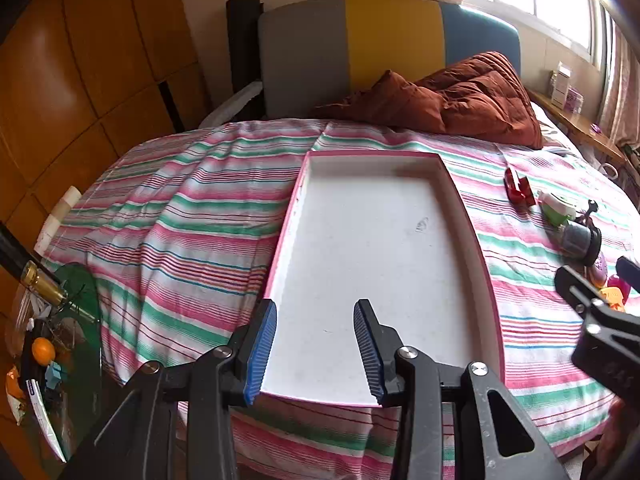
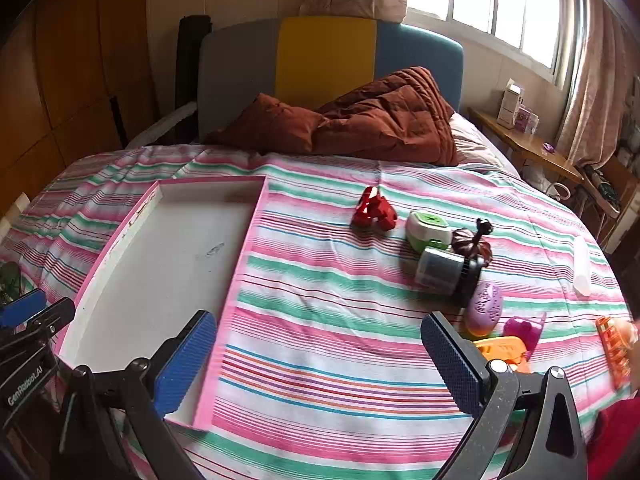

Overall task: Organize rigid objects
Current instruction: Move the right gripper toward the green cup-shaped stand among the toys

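Note:
A shallow white tray with a pink rim (image 1: 372,248) (image 2: 168,264) lies empty on the striped bedsheet. My left gripper (image 1: 316,348) hovers over the tray's near end, open, with nothing between its blue pads. To the right of the tray, my right gripper (image 2: 320,360) stands wide open over bare sheet. Small rigid items are scattered to the right: a red toy (image 2: 374,208) (image 1: 518,190), a green-and-white box (image 2: 428,230), a grey cylinder with a black cap (image 2: 444,272), a purple egg-shaped piece (image 2: 484,308), a pink piece (image 2: 522,330) and an orange piece (image 2: 502,350) partly behind the right finger.
A rust-brown quilt (image 2: 380,120) is bunched at the headboard. A white tube (image 2: 582,266) and an orange-red box (image 2: 616,344) lie near the bed's right edge. A wooden side table (image 2: 528,144) stands by the window. A glass table with clutter (image 1: 44,344) sits left of the bed.

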The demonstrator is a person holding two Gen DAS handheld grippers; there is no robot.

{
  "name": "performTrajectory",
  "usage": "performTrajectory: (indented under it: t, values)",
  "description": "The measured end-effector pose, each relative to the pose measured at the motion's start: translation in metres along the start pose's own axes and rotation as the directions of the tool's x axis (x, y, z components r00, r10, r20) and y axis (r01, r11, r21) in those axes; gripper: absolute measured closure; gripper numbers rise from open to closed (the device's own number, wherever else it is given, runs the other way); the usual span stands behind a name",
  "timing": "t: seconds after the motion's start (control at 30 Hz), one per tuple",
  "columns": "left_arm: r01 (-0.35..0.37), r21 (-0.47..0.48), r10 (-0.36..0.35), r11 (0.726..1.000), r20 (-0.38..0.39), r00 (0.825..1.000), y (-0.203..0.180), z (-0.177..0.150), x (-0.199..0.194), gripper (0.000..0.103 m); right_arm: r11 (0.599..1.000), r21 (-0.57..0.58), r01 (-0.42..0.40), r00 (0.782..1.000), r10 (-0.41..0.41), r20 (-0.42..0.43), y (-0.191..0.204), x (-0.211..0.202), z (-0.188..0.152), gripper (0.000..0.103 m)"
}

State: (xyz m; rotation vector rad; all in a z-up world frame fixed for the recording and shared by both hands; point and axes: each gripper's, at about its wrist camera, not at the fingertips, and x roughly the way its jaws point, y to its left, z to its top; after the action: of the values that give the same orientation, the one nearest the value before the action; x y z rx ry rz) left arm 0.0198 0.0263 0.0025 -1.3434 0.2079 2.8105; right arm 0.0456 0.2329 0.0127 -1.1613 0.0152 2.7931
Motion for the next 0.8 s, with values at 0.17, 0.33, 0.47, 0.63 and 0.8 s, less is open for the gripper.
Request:
performTrajectory:
  t: [0.17,0.33,0.47,0.63,0.8]
  values:
    - [0.03,0.003,-0.03,1.0,-0.036,0.999,-0.005,-0.003,0.005,0.063,1.0,0.018,0.023,0.999,-0.024,0.036,-0.028,-0.013,-0.006,0.0]
    - [0.1,-0.008,-0.1,0.995,-0.068,0.993,-0.008,-0.007,0.009,0.063,0.999,0.045,0.026,0.999,-0.028,0.04,-0.06,-0.019,-0.015,0.0]
    - [0.154,0.041,-0.151,0.987,-0.072,0.986,-0.02,-0.013,0.01,0.063,0.994,0.064,0.086,0.996,-0.086,-0.003,-0.09,-0.019,-0.028,0.0]
    - [0.246,0.099,-0.24,0.964,-0.06,0.969,-0.038,-0.017,0.001,0.063,0.971,0.187,0.151,0.988,-0.141,-0.066,-0.148,-0.024,-0.05,0.0]
    - [0.378,0.105,-0.371,0.92,-0.075,0.925,-0.057,-0.015,-0.007,0.063,0.963,0.195,0.185,0.979,-0.164,-0.12,-0.178,-0.025,-0.067,0.014]
